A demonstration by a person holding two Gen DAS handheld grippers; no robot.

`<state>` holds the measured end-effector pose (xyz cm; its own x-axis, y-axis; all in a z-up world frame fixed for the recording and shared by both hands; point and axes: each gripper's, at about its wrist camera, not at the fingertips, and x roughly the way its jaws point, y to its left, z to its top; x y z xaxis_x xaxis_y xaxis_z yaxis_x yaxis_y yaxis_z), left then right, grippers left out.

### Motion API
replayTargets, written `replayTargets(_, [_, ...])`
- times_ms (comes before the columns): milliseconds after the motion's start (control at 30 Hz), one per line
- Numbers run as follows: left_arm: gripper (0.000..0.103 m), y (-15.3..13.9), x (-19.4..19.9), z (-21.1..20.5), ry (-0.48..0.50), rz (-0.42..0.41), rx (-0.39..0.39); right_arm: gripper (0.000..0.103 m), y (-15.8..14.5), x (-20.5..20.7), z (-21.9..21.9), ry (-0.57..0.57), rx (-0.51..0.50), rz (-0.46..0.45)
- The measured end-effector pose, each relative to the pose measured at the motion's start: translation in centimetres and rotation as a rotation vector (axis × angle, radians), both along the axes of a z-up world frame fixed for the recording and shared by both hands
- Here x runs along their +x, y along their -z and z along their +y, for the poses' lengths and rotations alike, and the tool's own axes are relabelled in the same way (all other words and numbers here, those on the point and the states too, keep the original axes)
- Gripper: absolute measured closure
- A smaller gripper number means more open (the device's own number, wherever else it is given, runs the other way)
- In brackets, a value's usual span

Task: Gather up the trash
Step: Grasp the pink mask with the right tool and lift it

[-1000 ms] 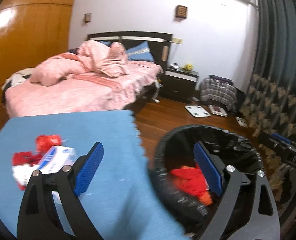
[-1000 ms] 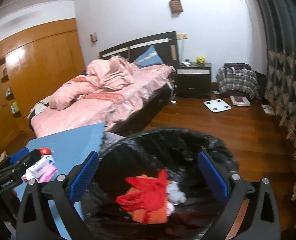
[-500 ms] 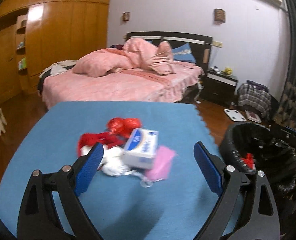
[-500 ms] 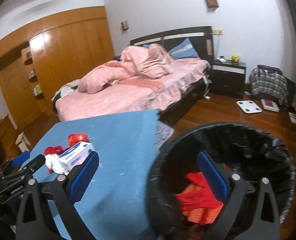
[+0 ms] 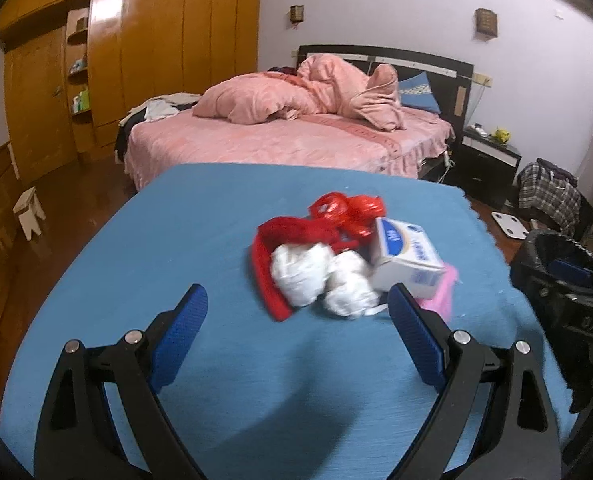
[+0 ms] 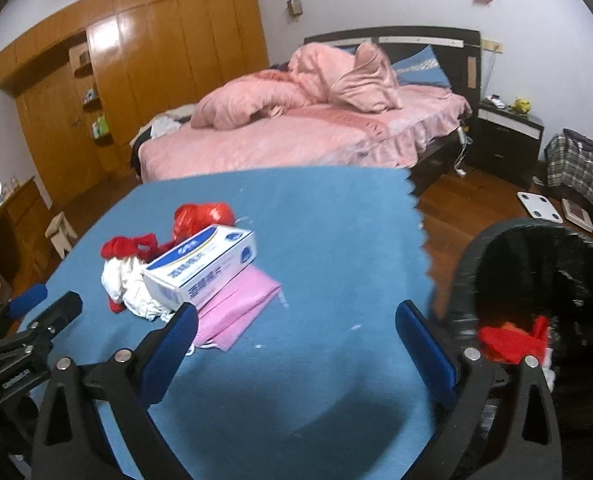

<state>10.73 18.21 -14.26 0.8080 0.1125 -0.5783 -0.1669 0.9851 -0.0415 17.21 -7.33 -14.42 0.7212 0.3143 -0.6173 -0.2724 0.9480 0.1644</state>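
Pink mask (image 6: 238, 312) mostly hidden beneath white box (image 6: 200, 266); box lettering too blurred to read. Black-lined bin (image 6: 544, 280) cut off at right edge, contents partly hidden.

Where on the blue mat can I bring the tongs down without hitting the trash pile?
Bare blue mat lies left of the pile and in front of it, toward the left tongs. In the right wrist view, mat is also free between the pink sheet and the bin. It is crowded around the box.

The left gripper (image 5: 298, 308) hangs level with its blue-padded jaws spread wide (nothing between them); the right gripper (image 6: 296, 326) is likewise agape and empty.
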Motion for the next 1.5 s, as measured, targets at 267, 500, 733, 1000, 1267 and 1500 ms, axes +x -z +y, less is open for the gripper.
replayTargets(267, [0.014, 1.1, 0.0, 2.1, -0.033, 0.024, -0.009, 0.006, 2.2, 1.4, 3.7, -0.041, -0.049, 0.050])
replayTargets(500, [0.014, 1.5, 0.3, 3.5, -0.057, 0.036, -0.034, 0.006, 3.4, 2.5, 5.8, -0.065, -0.104, 0.108])
replayTargets(733, [0.014, 1.4, 0.4, 3.3, -0.061, 0.035, -0.038, 0.006, 4.4, 2.7, 7.4, -0.086, -0.175, 0.155])
replayTargets(1000, [0.014, 1.5, 0.4, 3.3, -0.062, 0.033, -0.041, 0.007, 4.5, 2.4, 4.5, 0.013, -0.188, 0.170])
replayTargets(1267, [0.014, 1.5, 0.7, 1.9, -0.027, 0.026, -0.053, 0.009, 3.4, 1.8, 1.2, 0.041, -0.116, 0.122])
replayTargets(1500, [0.017, 1.5, 0.8, 0.1, 0.016, 0.023, -0.047, 0.028, 3.9, 3.2, 2.4, -0.008, -0.059, 0.168])
